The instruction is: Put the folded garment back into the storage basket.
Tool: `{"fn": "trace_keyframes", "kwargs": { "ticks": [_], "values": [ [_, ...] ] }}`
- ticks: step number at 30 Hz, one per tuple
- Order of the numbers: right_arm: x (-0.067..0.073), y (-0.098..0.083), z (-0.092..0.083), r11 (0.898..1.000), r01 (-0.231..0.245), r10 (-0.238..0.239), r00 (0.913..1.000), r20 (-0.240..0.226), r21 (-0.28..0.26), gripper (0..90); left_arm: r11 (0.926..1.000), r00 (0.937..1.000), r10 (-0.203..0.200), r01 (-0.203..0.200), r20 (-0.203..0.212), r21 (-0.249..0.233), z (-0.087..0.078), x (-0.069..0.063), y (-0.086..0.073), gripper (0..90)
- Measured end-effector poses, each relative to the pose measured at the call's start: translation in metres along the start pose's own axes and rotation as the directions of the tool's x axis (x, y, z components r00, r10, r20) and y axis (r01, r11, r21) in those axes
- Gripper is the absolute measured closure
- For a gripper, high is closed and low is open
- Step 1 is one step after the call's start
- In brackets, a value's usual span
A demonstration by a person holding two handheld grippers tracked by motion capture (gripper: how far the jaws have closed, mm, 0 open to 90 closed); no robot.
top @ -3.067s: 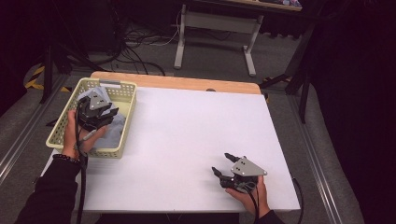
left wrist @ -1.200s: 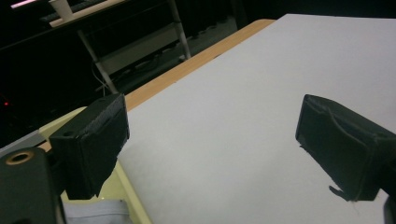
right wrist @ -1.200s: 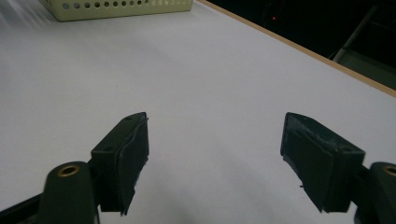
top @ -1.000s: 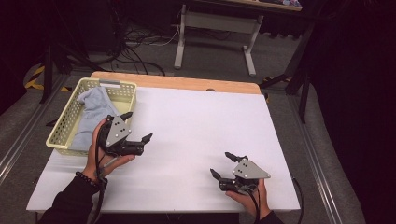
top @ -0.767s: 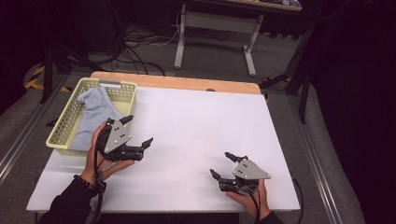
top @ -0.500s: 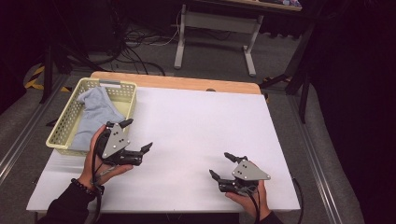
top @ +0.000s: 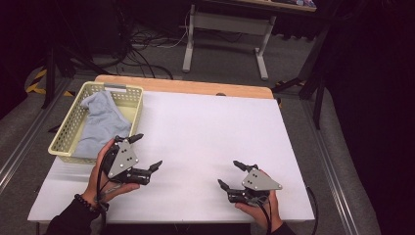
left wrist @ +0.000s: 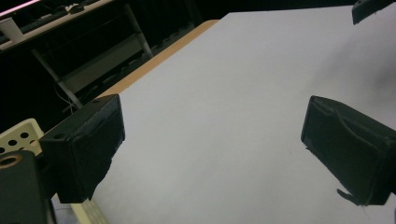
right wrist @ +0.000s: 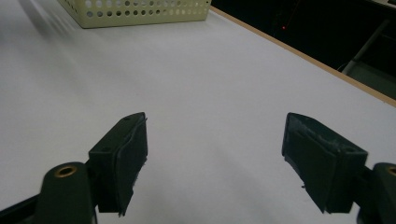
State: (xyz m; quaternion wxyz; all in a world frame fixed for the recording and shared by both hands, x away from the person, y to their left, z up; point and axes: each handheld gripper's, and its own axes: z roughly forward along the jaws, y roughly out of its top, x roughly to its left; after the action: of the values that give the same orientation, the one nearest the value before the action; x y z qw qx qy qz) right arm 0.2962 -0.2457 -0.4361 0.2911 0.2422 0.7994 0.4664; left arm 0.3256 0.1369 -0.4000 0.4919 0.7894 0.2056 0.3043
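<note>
Your high view: tabletop (top: 205,132) bright white under overhead light, room around it dim, far right nearly black. Soft shadows under your hands, faint. No hard glare, though white sheet washes out detail. Your left gripper view: jaws close and soft, slightly out of focus, background dark. Your right gripper view: basket (right wrist: 135,10) sharp enough, grey shadow streak at top left.

No legible text or labels anywhere
</note>
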Motion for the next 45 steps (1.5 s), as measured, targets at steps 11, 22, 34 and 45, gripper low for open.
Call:
{"fn": "trace_keyframes", "kwargs": {
  "ticks": [11,22,34,45],
  "values": [
    [0.006,0.001,0.002,1.000,0.013,-0.013,0.9998,-0.016,0.002,23.4,0.9989,0.9992,0.038,-0.039,0.015,0.026,-0.002,-0.016,-0.019,6.5],
    [0.009,-0.001,0.006,1.000,0.011,-0.010,0.9993,-0.035,0.013,23.2,0.9960,1.0000,0.000,0.000,0.010,0.090,-0.006,-0.028,-0.051,7.0],
    [0.008,-0.002,0.008,1.000,0.017,-0.017,0.9992,-0.038,0.020,22.6,0.9931,0.9997,0.007,-0.010,0.025,0.117,-0.007,-0.029,-0.057,6.7],
    [0.011,0.000,0.012,0.999,0.036,-0.035,0.9983,-0.046,0.028,22.6,0.9942,0.9993,-0.026,0.023,0.026,0.105,-0.012,-0.026,-0.058,6.7]
  ]
}}
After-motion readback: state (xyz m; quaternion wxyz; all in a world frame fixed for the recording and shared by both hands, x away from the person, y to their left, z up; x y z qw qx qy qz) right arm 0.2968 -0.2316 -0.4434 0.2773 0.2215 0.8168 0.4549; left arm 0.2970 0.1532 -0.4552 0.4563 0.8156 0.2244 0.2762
